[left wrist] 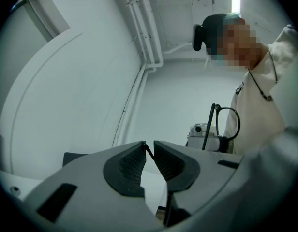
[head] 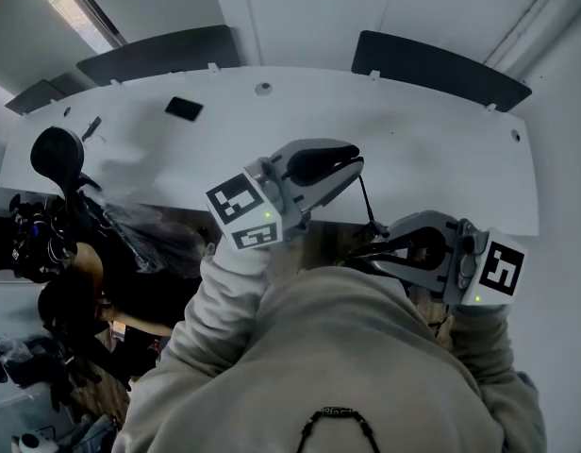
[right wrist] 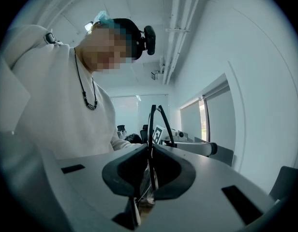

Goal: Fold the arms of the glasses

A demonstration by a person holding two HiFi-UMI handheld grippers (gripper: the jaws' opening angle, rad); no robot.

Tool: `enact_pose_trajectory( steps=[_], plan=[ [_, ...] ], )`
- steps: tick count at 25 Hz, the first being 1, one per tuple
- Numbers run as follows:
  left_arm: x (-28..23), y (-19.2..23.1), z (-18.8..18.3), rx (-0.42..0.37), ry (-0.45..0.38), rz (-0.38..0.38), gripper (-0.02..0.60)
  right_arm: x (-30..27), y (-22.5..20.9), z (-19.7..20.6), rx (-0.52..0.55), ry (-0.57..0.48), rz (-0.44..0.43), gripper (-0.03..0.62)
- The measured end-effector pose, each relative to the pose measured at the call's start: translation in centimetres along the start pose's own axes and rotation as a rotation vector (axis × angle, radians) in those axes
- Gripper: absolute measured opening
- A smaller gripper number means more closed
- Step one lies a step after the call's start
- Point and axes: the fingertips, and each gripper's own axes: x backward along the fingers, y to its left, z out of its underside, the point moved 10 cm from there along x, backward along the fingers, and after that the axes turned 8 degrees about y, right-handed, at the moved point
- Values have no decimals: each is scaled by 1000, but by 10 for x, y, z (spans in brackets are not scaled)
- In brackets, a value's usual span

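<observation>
**One pair of black glasses held between two grippers**

The glasses [head: 367,204] [left wrist: 228,123] [right wrist: 152,129] have a thin black frame with clear lenses. They are up in the air, close to the person's chest and over the near edge of the white table [head: 432,149], without touching it.

There is one pair of glasses, two grippers and one table. In the left gripper view one rounded lens rim shows, with a straight black bar just beside it. I cannot tell whether that bar is a folded arm.

The right gripper [head: 390,245] [right wrist: 150,146] has its jaws almost together, pinching the front of the frame, with rim and lens caught between the pads. The left gripper [head: 355,163] [left wrist: 148,144] leaves only a narrow gap, and its tips nip the end of one thin arm [left wrist: 148,152]. That arm runs down to the frame at the right gripper.
</observation>
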Motion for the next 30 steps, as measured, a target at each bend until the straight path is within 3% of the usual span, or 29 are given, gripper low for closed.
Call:
enact_pose_trajectory(
  steps=[9,30],
  plan=[
    [-6,-3,-2,-36,15,38,38,3,-9,14,-61,30,40,49],
    [-10,-23,-13,-79,-3,136,18,7,-18,23,-114,71,46,49]
  ],
)
